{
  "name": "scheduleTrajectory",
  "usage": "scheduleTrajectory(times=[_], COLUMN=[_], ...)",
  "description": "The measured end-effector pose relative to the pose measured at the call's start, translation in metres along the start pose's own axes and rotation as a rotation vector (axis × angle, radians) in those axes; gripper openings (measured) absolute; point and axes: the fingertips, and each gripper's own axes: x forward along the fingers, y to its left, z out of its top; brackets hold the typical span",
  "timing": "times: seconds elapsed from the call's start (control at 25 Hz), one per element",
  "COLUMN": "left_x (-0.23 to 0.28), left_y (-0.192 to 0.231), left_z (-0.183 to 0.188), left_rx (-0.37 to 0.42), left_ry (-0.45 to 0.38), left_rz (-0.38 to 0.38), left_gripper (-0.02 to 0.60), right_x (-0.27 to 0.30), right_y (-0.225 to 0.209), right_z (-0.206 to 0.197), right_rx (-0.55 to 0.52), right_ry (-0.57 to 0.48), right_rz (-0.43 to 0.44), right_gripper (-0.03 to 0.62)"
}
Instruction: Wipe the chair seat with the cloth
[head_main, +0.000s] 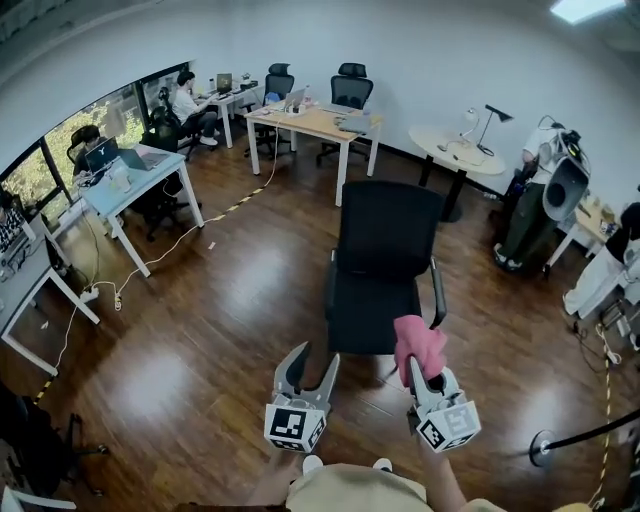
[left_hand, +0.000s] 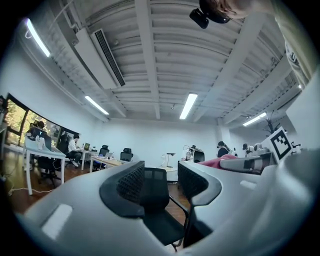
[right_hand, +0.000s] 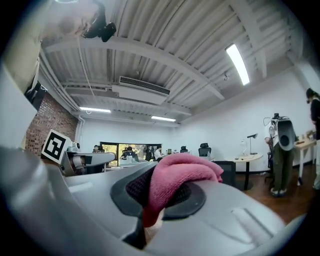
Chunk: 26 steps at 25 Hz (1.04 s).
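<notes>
A black office chair (head_main: 383, 262) stands on the wood floor before me, its seat (head_main: 368, 318) bare; it also shows between the left jaws as the chair (left_hand: 155, 200). My right gripper (head_main: 424, 372) is shut on a pink cloth (head_main: 419, 347), held just off the seat's front right corner. In the right gripper view the cloth (right_hand: 176, 179) bulges out between the jaws. My left gripper (head_main: 311, 361) stands open, holding nothing, just left of the seat's front edge. Its jaws (left_hand: 159, 182) frame the chair.
Wooden desks (head_main: 314, 124) with chairs stand at the back, a round white table (head_main: 459, 152) with a lamp to the back right. A blue-topped desk (head_main: 128, 180) and seated people are at the left. A person (head_main: 530, 196) stands at the right. A cable (head_main: 165, 252) runs across the floor.
</notes>
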Motion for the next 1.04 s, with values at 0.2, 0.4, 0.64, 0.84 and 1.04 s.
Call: scheduleTrajectory(times=[0.2,0.4,0.64,0.84,1.04], left_x=[0.015,0.024,0.033,0.037,0.039], left_y=[-0.052,-0.090,-0.105,-0.120,-0.127], left_z=[0.000,-0.003,-0.012,-0.018,-0.015], left_rx=[0.030,0.057,-0.020,-0.010,-0.002], left_ry=[0.005,0.031,0.065,0.085,0.089], left_rz=[-0.013,-0.045,-0.063,-0.072,-0.077], left_gripper=[0.196,0.196,0.213,0.219,0.219], right_x=[-0.026,-0.047,-0.062,-0.070,-0.072], right_y=[-0.032,-0.062,-0.072,-0.083,-0.086], right_z=[0.003,0.007,0.006,0.002,0.008], right_rx=[0.017,0.021,0.024,0.044,0.038], right_ry=[-0.004,-0.007,0.001,0.004,-0.008], right_rz=[-0.059,-0.095,-0.082,-0.077,-0.083], right_gripper=[0.017,0.017,0.017,0.017,0.017])
